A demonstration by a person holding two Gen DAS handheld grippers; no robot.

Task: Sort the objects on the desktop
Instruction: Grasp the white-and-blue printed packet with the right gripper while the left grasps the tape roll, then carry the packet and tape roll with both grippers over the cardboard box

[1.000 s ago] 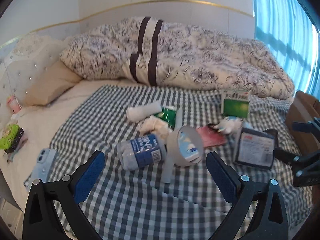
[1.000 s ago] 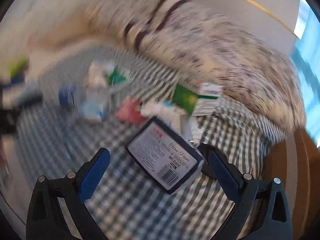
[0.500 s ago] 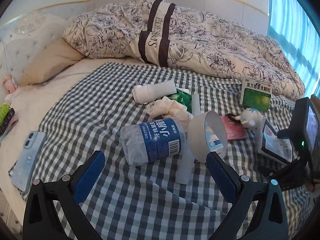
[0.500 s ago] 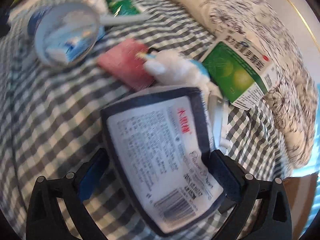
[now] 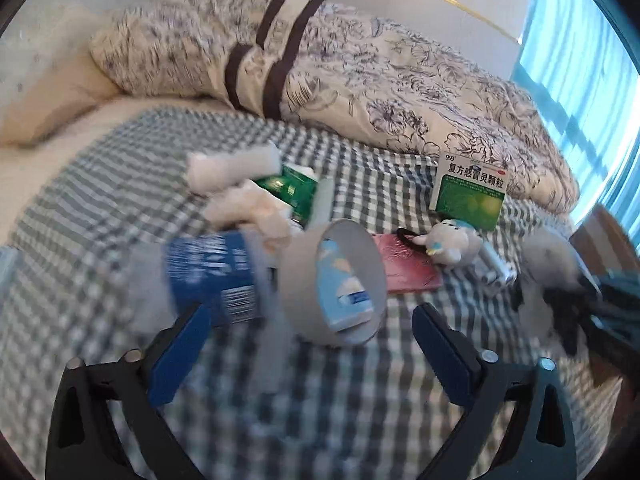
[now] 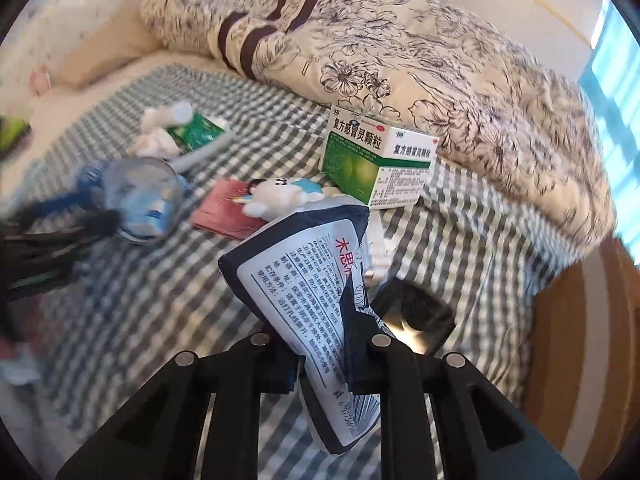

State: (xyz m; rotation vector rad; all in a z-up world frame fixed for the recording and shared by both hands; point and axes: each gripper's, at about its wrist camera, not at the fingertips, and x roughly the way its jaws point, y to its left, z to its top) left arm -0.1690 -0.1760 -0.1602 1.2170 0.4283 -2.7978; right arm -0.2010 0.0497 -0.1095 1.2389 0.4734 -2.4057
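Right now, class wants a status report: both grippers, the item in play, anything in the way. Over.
Right gripper shut on navy-edged packet, crumpled. Left gripper open, empty, low over tape roll and water bottle. Green medicine box and plush toy beyond packet. Over.

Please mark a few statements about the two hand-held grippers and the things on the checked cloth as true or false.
1. The right hand-held gripper is shut on the navy-edged packet. True.
2. The left hand-held gripper holds the blue-labelled bottle. False: it is open, holding nothing.
3. The green medicine box lies beside the floral duvet. True.
4. The small plush toy sits on top of the green box. False: it lies on the checked cloth, overlapping the red booklet.
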